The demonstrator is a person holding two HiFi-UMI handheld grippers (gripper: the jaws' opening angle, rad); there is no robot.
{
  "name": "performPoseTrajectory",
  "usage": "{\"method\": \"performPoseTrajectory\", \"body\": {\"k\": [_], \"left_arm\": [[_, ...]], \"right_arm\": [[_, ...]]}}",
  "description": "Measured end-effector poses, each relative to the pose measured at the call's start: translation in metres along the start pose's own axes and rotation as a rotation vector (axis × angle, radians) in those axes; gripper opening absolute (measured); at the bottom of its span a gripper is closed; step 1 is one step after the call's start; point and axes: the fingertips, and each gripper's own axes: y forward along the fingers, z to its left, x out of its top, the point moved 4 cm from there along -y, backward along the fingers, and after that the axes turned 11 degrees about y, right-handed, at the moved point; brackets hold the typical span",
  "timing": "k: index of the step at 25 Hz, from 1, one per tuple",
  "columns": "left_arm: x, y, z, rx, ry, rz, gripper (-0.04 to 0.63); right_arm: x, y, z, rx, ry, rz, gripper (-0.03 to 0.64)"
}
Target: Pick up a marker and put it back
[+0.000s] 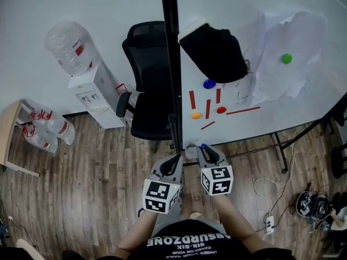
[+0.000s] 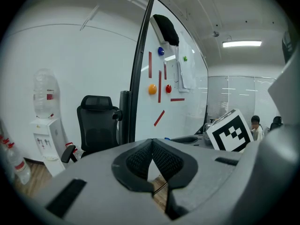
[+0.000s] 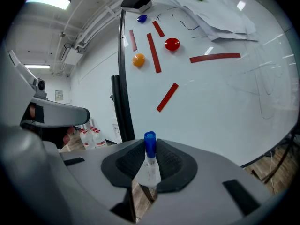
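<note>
one marker [image 3: 149,158], two claws [image 1: 179,158], four round magnets [image 1: 209,84], perhaps five red strips [image 1: 192,99]

The left tongs [image 2: 151,143] sit pressed together before a whiteboard [image 2: 183,115].

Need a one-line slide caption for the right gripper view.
Right gripper shut on a blue-capped marker, facing a whiteboard with red strips and round magnets.

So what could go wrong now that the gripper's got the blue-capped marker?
The marker sits in the right gripper with its blue cap poking past the pad tips. If the grip is light, it might tilt or slip out. The left gripper, shut and empty, is right beside it, so the two could bump. The whiteboard is close ahead, so a hasty move might knock the cap against it.
</note>
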Motion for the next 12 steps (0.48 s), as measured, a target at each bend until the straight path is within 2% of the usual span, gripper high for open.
{"method": "performPoseTrajectory", "body": {"k": [12], "left_arm": [[0.0011,-0.0001,0.0027,0.009,-0.003,-0.002,0.008]], "right_arm": [[0.0033,0.0002,-0.001,0.012,-0.005,-0.001,0.063]]}}
